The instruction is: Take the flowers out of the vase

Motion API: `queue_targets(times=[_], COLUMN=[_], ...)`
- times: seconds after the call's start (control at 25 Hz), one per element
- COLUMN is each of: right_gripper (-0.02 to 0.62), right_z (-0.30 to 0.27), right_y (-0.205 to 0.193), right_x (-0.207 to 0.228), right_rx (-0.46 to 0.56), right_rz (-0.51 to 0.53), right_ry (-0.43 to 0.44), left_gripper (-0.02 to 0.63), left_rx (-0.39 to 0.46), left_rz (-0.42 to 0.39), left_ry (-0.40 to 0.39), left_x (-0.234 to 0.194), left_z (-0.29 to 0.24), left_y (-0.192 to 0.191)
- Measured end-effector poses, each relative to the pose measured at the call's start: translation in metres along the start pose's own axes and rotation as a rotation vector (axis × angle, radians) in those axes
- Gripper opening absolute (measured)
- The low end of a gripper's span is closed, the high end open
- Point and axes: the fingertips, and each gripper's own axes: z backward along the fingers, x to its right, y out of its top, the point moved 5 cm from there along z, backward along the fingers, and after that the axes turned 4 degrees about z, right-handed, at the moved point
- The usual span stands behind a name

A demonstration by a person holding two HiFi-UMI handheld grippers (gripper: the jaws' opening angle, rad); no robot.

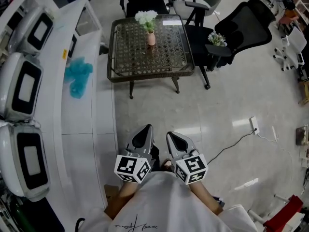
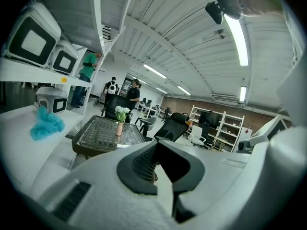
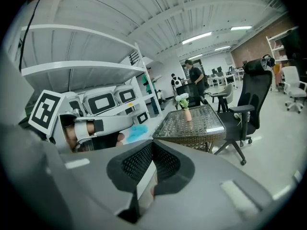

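Note:
White flowers (image 1: 146, 17) stand in a small pink vase (image 1: 151, 38) on a woven glass-topped table (image 1: 120, 71) far ahead of me. Both grippers are held close to my body, well short of the table. The left gripper (image 1: 147, 128) and the right gripper (image 1: 170, 135) point side by side toward the table, each shut with nothing between its pads. In the left gripper view the flowers (image 2: 122, 111) and vase (image 2: 118, 128) show small beyond the shut gripper (image 2: 156, 145). The right gripper view shows the vase (image 3: 187, 114) on the table (image 3: 192, 126) beyond the right gripper (image 3: 152, 145).
A long white counter (image 1: 82, 124) runs along the left, with a blue cloth (image 1: 77, 76) and white machines (image 1: 24, 86). Black office chairs (image 1: 241, 30) stand right of the table, one bearing a small bouquet (image 1: 217, 38). A cable and socket (image 1: 253, 124) lie on the floor to the right.

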Motion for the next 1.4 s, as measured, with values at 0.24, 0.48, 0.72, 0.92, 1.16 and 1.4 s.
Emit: queue_targets(times=[0.24, 0.48, 0.72, 0.92, 1.16, 1.4], right_gripper=[0.006, 0.006, 0.006, 0.006, 0.006, 0.006], right_z=[-0.033, -0.064, -0.091, -0.107, -0.127, -0.137], right_y=[0.008, 0.016, 0.025, 0.033, 0.044, 0.054], right_x=[-0.009, -0.006, -0.008, -0.009, -0.008, -0.008], right_rx=[-0.027, -0.071, -0.085, -0.092, -0.088, -0.067], right_rz=[0.022, 0.009, 0.001, 0.018, 0.030, 0.037], right_ry=[0.040, -0.002, -0.027, -0.039, -0.065, -0.079], left_gripper=[0.005, 0.005, 0.005, 0.005, 0.005, 0.005], left_rx=[-0.001, -0.005, 0.010, 0.020, 0.020, 0.020], left_rz=[-0.047, -0.010, 0.005, 0.002, 0.021, 0.017], left_ry=[0.019, 0.024, 0.011, -0.008, -0.024, -0.039], left_x=[-0.025, -0.056, -0.084, -0.103, -0.128, -0.139], left_z=[-0.011, -0.016, -0.025, -0.034, -0.043, -0.048], left_y=[0.017, 0.029, 0.049, 0.061, 0.073, 0.081])
